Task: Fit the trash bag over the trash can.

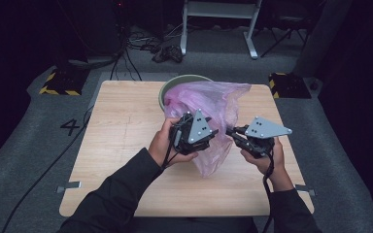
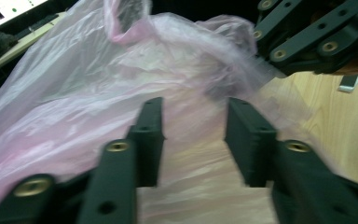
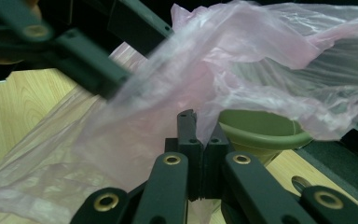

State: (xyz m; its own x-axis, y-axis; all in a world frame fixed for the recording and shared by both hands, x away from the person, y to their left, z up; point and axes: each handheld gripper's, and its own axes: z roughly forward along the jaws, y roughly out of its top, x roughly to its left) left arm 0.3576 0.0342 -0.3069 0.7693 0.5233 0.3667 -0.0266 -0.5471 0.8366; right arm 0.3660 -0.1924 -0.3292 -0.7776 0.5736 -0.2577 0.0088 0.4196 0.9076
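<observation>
A thin pink plastic bag (image 1: pixel 213 102) hangs partly over a green bin (image 1: pixel 167 90) at the far middle of the wooden table (image 1: pixel 121 150). My left gripper (image 1: pixel 213 134) is at the bag's near left side. In the left gripper view its jaws (image 2: pixel 193 121) stand apart, with the bag film (image 2: pixel 98 93) lying across the gap and not pinched. My right gripper (image 1: pixel 232 131) is shut on a fold of the bag (image 3: pixel 261 70), its jaws (image 3: pixel 196 123) pressed together in front of the bin's rim (image 3: pixel 261 133). Each gripper faces the other across the bag.
Yellow-and-black striped blocks (image 1: pixel 60 82) (image 1: pixel 289 85) sit on the grey floor past the table's far corners. Cables (image 1: pixel 165 51) and white frame legs (image 1: pixel 250 29) lie farther back. A tape strip (image 1: pixel 70 186) marks the near left edge.
</observation>
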